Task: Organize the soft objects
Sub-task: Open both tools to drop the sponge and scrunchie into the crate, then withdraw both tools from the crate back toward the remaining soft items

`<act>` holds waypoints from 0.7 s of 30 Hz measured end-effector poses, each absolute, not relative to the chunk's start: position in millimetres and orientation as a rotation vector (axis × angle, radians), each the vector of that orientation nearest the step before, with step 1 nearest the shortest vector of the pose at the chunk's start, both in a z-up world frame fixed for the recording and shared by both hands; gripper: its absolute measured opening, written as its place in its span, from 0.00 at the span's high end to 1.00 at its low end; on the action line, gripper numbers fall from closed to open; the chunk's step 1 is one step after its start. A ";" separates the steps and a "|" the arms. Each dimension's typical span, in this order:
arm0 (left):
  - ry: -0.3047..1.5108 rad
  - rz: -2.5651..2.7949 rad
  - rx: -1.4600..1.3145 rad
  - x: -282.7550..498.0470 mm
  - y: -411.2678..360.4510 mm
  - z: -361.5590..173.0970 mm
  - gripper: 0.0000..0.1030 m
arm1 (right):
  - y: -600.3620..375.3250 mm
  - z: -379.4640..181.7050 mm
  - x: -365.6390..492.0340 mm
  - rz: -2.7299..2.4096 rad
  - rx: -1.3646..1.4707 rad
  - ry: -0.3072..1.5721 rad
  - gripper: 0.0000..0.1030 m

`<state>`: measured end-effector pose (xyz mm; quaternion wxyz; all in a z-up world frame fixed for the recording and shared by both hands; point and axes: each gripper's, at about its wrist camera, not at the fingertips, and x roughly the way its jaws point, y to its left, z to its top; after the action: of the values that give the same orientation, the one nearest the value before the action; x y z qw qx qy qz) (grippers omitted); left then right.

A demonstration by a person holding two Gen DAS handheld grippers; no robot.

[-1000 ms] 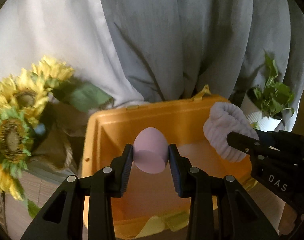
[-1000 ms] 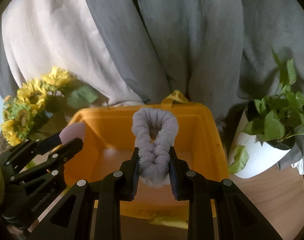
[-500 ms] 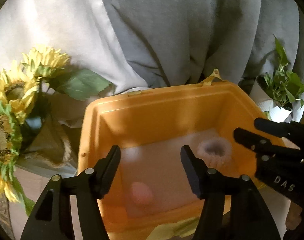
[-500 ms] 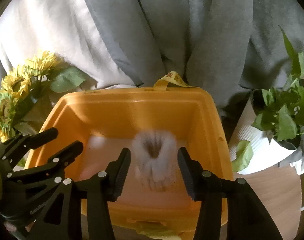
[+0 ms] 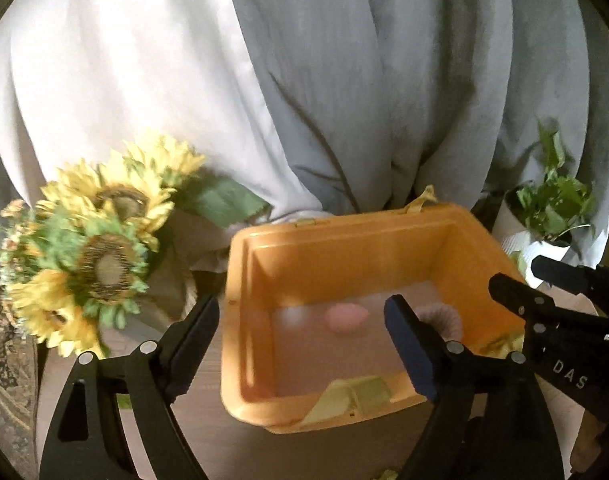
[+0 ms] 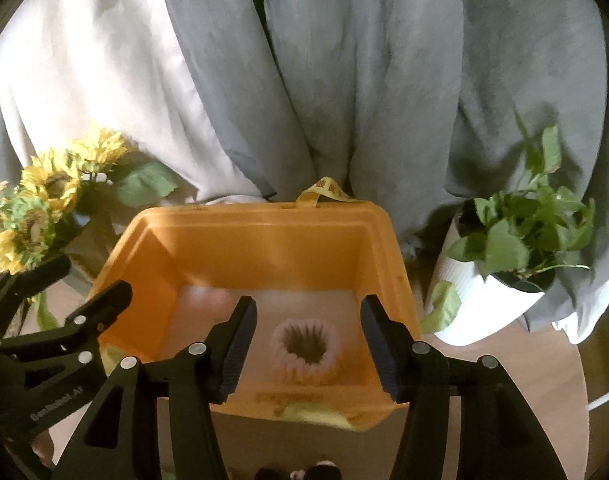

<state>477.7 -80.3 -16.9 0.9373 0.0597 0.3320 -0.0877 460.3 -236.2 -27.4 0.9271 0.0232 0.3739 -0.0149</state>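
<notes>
Both grippers, left gripper (image 5: 300, 338) and right gripper (image 6: 308, 340), gape empty above the bin (image 6: 264, 216); sponge (image 5: 346, 318) and scrunchie (image 6: 306, 350) inside; lift straight clear

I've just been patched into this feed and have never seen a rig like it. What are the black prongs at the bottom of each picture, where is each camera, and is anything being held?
The black prongs are handheld two-finger grippers, one in each of a person's hands. Each picture comes from a fisheye camera mounted on a gripper, looking forward along its jaws. The left gripper and the right gripper both stand wide open and hold nothing. Beneath them sits an open orange plastic bin. In it lie a pink egg-shaped sponge and a fluffy pale looped scrunchie. To one side are artificial sunflowers, to the other a potted green plant, with grey curtains behind.
</notes>
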 end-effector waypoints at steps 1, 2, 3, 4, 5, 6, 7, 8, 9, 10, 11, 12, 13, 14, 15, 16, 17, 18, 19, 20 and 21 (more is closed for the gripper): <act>0.670 -0.183 0.121 472.7 -78.9 -13.5 0.18 | -236.1 -24.8 454.8 -0.030 0.050 0.761 0.46; 0.662 -0.187 0.120 466.5 -77.9 -10.7 0.18 | -236.3 -22.5 449.3 -0.031 0.054 0.755 0.46; 0.656 -0.191 0.121 460.5 -76.9 -8.0 0.18 | -236.4 -20.2 444.0 -0.033 0.057 0.749 0.46; 0.651 -0.193 0.123 454.3 -76.3 -5.6 0.18 | -236.4 -17.9 438.2 -0.036 0.061 0.743 0.46; 0.643 -0.195 0.124 448.1 -75.9 -3.7 0.18 | -236.6 -15.8 432.6 -0.040 0.064 0.737 0.46; 0.638 -0.197 0.124 444.2 -75.4 -2.1 0.18 | -237.0 -13.5 426.2 -0.045 0.068 0.731 0.46; 0.632 -0.201 0.124 438.3 -75.0 -0.2 0.17 | -237.2 -11.6 420.6 -0.053 0.071 0.726 0.46; 0.628 -0.206 0.124 435.2 -76.0 1.5 0.18 | -237.2 -9.9 414.5 -0.061 0.073 0.720 0.43; 0.623 -0.215 0.123 429.9 -76.3 3.4 0.18 | -237.4 -8.0 408.5 -0.071 0.075 0.712 0.42; 0.621 -0.221 0.124 425.5 -76.5 4.6 0.18 | -237.6 -6.0 401.6 -0.081 0.075 0.705 0.40; 0.618 -0.227 0.124 419.4 -76.2 6.0 0.18 | -237.7 -4.2 394.7 -0.090 0.076 0.697 0.40; 0.615 -0.230 0.124 415.4 -75.8 7.2 0.18 | -237.7 -2.7 389.6 -0.095 0.077 0.692 0.40; 0.609 -0.236 0.121 409.6 -75.3 8.7 0.18 | -237.4 -1.2 383.9 -0.101 0.079 0.688 0.40; 0.605 -0.239 0.120 405.2 -75.1 9.6 0.18 | -236.9 0.1 378.5 -0.105 0.081 0.683 0.40; 0.598 -0.242 0.121 399.5 -74.6 11.3 0.18 | -237.2 1.8 371.7 -0.108 0.083 0.676 0.40; 0.592 -0.243 0.122 394.4 -74.3 12.7 0.18 | -237.4 3.2 367.0 -0.110 0.084 0.672 0.40; 0.585 -0.243 0.125 389.1 -74.3 13.9 0.18 | -237.7 4.2 361.5 -0.112 0.083 0.667 0.40; 0.579 -0.242 0.129 383.2 -74.5 15.3 0.18 | -238.5 5.3 355.6 -0.114 0.084 0.661 0.39; 0.573 -0.241 0.131 378.4 -74.4 15.9 0.18 | -239.6 6.5 350.6 -0.116 0.084 0.656 0.37; 0.567 -0.239 0.131 373.1 -74.5 16.8 0.18 | -240.0 7.1 345.8 -0.118 0.085 0.650 0.36; 0.565 -0.235 0.131 366.8 -74.6 18.0 0.18 | -241.0 7.7 340.3 -0.118 0.084 0.645 0.35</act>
<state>366.8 -74.6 18.0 0.9515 0.0643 0.2778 -0.1154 340.3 -241.0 7.7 0.9459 0.0410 0.3165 -0.0577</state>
